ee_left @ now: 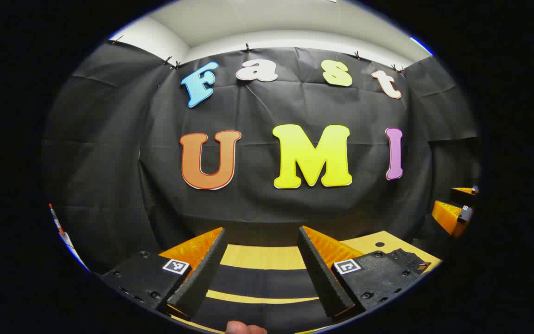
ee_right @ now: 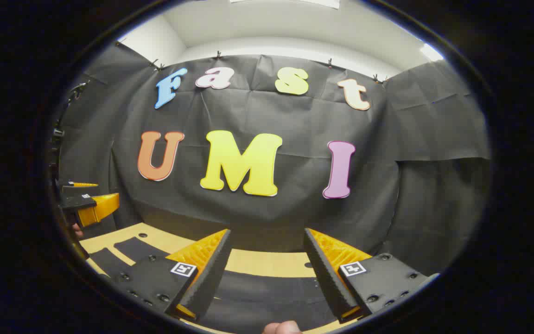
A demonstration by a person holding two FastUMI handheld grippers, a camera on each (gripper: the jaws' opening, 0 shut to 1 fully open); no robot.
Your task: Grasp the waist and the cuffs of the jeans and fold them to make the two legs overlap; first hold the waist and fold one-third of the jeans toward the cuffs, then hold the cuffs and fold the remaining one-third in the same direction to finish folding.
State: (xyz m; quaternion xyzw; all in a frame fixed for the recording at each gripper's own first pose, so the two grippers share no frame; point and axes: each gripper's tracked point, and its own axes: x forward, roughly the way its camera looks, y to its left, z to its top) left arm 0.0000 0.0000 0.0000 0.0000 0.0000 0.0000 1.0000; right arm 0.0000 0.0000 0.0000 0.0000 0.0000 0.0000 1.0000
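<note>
While your left hand-held gripper (ee_left: 260, 271) and right hand-held gripper (ee_right: 267, 273) hover with fingers apart, the dark jeans (ee_left: 257, 280) lie at 6 o'clock on the desk (ee_left: 262, 256).

- A light yellowish wooden table top (ee_left: 262, 256) with small dark round holes carries everything; it reaches back to the foot of the black cloth wall.
- Dark, near-black jeans (ee_left: 257, 280) lie flat on it, with a strip of bare wood showing between two dark parts.
- In the right gripper view the same dark jeans (ee_right: 267, 290) spread across the wooden table top (ee_right: 267, 262).
</note>
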